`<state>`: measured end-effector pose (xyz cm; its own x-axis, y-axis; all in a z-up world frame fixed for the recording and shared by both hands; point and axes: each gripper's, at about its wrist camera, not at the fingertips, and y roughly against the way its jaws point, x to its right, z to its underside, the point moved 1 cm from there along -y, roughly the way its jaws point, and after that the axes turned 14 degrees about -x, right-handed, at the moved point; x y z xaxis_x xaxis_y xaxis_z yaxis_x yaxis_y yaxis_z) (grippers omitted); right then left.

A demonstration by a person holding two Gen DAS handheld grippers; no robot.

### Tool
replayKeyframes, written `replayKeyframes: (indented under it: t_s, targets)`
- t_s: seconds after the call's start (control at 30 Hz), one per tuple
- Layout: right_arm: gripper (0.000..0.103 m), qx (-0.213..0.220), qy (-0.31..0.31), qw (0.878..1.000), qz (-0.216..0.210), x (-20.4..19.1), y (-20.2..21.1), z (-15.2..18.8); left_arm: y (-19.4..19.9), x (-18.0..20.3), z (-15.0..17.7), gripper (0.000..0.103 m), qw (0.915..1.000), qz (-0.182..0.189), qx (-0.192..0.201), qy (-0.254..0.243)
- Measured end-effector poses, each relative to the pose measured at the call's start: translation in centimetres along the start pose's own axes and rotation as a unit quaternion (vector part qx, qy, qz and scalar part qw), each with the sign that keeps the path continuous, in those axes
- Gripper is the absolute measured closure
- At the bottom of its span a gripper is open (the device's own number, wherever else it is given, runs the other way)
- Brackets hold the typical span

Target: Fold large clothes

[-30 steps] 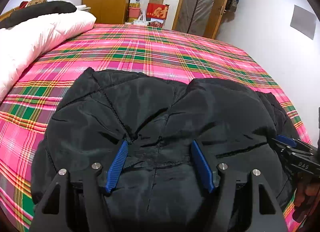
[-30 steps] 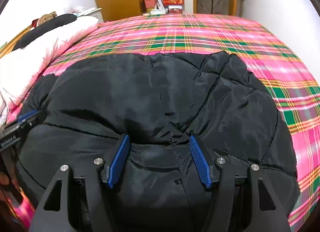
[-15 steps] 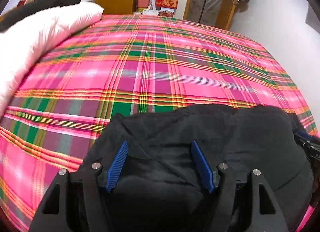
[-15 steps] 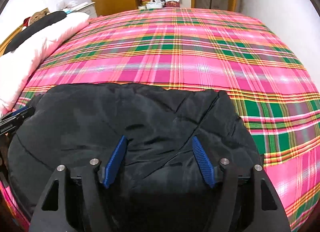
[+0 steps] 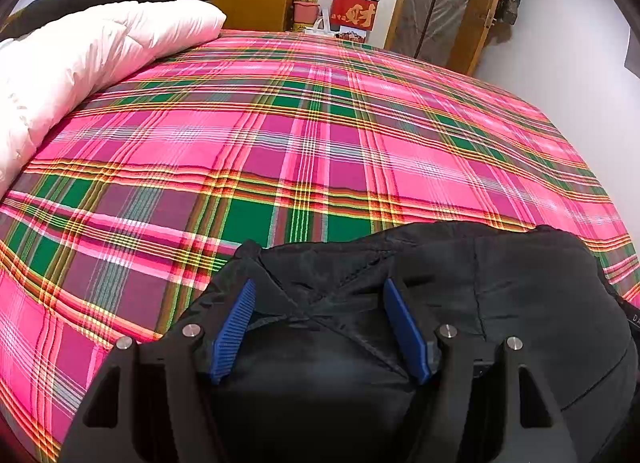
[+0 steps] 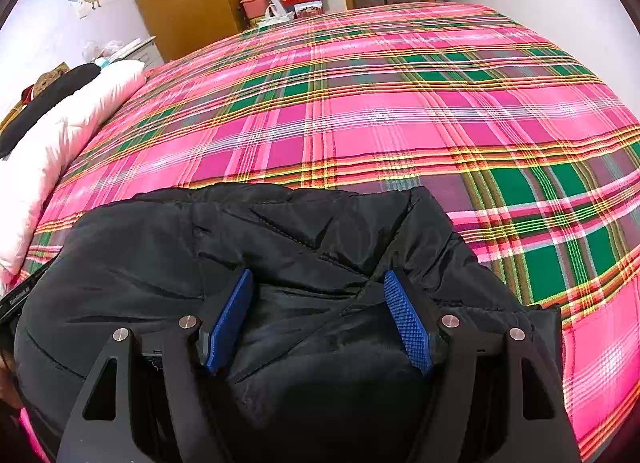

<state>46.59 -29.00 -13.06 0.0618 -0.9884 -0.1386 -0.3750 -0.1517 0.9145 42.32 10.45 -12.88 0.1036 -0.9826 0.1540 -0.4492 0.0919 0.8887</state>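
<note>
Both the left gripper (image 5: 318, 327) and right gripper (image 6: 318, 319) stand wide, puffy black jacket (image 6: 248, 247) bulging between unclamped; it'll probably spring open on the plaid bedspread (image 5: 312, 151).

A black quilted puffer jacket (image 6: 304, 247), shiny and creased, lies bunched in a thick folded mound across the lower half of both frames, its far edge resting on the plaid sheet.

Two close downward views, shared bed (image 5: 304, 135)
</note>
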Motion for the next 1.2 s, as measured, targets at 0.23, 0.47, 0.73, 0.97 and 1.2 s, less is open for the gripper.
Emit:
replayKeyframes:
  t_s: [0.23,0.47,0.73,0.97,1.2]
  targets:
    - [0.035,-0.004,-0.001,1.0,0.005,-0.1,-0.2,-0.2,-0.1,0.1,0.0,0.033,1.0,-0.005,-0.002,0.0]
    - [0.035,-0.033,0.0,0.999,0.016,-0.4,0.4,-0.9,0.0,0.5,-0.6,0.033,0.9997,-0.018,-0.017,-0.005]
    - [0.035,0.006,0.004,1.0,-0.017,-0.1,7.9,0.5,6.9,1.1,0.0,0.035,0.9998,-0.007,-0.004,-0.019]
    - [0.035,0.036,0.04,0.998,-0.02,-1.8,12.0,6.8,13.6,3.9,8.3,0.035,0.9962,0.067,0.039,-0.04]
    - [0.035,-0.027,0.035,0.999,0.019,-0.2,6.9,7.3,9.4,4.2,9.8,0.033,0.9986,0.041,0.006,-0.032]
